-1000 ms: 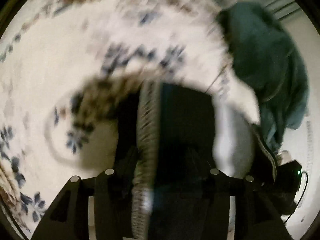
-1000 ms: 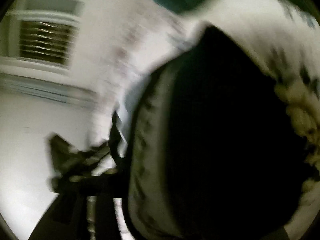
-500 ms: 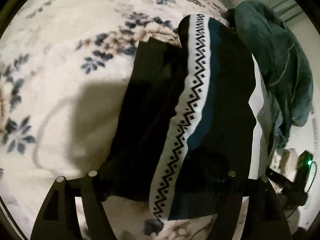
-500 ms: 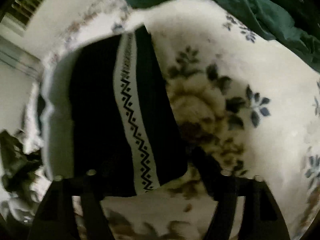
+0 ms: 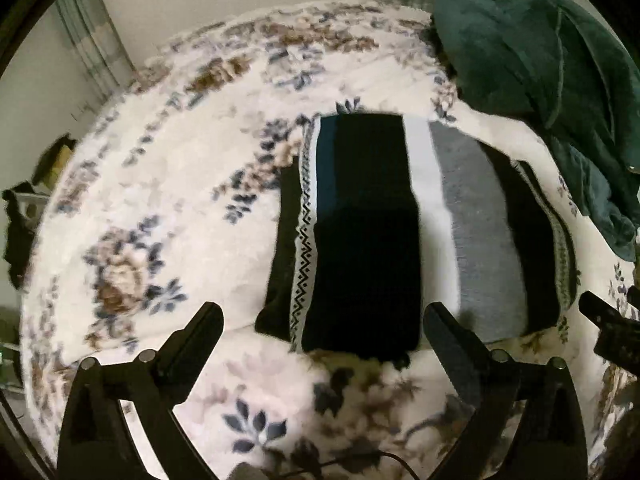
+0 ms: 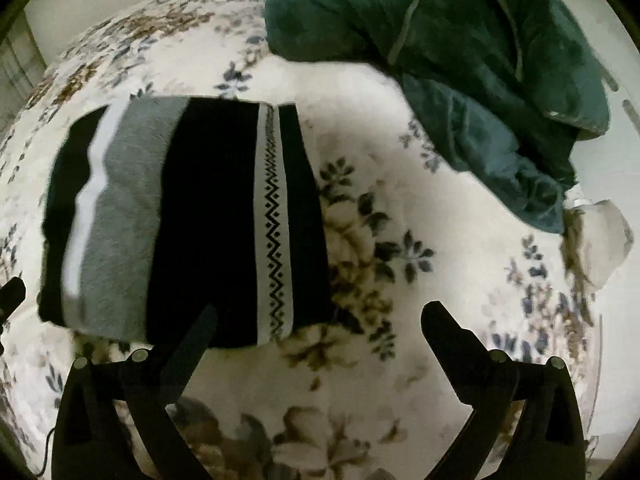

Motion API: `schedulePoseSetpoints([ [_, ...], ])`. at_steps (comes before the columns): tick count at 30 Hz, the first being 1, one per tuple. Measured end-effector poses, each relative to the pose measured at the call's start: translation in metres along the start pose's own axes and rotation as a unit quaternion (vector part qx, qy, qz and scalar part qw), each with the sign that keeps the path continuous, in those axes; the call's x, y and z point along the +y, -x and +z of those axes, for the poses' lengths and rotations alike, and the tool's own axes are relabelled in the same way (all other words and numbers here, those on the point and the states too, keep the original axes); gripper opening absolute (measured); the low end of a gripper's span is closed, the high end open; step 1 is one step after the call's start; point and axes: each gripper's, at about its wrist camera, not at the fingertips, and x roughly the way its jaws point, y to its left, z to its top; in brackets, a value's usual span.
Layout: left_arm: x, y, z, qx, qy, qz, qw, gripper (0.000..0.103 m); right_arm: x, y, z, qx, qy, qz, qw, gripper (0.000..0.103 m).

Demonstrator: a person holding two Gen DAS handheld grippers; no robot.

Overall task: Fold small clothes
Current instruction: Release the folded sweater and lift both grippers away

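A folded knit garment [image 5: 372, 232], black with white, grey and teal bands and a zigzag stripe, lies flat on the floral blanket [image 5: 168, 208]. It also shows in the right wrist view [image 6: 192, 220], left of centre. My left gripper [image 5: 320, 316] is open and empty, just short of the garment's near edge. My right gripper [image 6: 320, 312] is open and empty, its left finger [image 6: 192, 344] over the garment's near right corner. The tip of the right gripper [image 5: 608, 324] shows at the left wrist view's right edge.
A heap of dark green clothing [image 5: 540, 60] lies at the back right of the bed; it also shows in the right wrist view [image 6: 460, 52]. A pale crumpled item [image 6: 604, 236] sits at the bed's right edge. Walls and curtains [image 5: 92, 48] stand behind the bed.
Both grippers have let go of the garment and pulled back. The garment, held up and folded over a second ago, now lies flat and folded on the blanket.
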Motion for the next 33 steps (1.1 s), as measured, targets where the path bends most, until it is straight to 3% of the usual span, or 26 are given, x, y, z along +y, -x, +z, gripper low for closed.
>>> schedulePoseSetpoints([
  [5, -0.011, 0.054, -0.001, -0.013, 0.007, -0.003, 0.9999, 0.102, -0.008, 0.080, -0.011, -0.046, 0.012, -0.024, 0.999, 0.103],
  [10, -0.022, 0.148, -0.008, -0.057, 0.002, -0.003, 0.9984, 0.102, -0.027, 0.178, -0.026, -0.096, 0.012, -0.031, 0.995, 0.103],
  [21, -0.022, 0.339, -0.053, -0.112, 0.027, -0.012, 0.9933, 0.102, -0.071, 0.392, -0.081, -0.188, 0.001, -0.016, 0.982, 0.103],
  [26, -0.023, 0.408, -0.073, -0.138, 0.031, -0.013, 0.9899, 0.102, -0.081, 0.464, -0.109, -0.223, 0.005, -0.004, 0.975, 0.103],
  [33, -0.021, 0.471, -0.094, -0.153, 0.040, -0.019, 0.9872, 0.102, -0.102, 0.539, -0.148, -0.254, 0.002, 0.012, 0.967, 0.103],
])
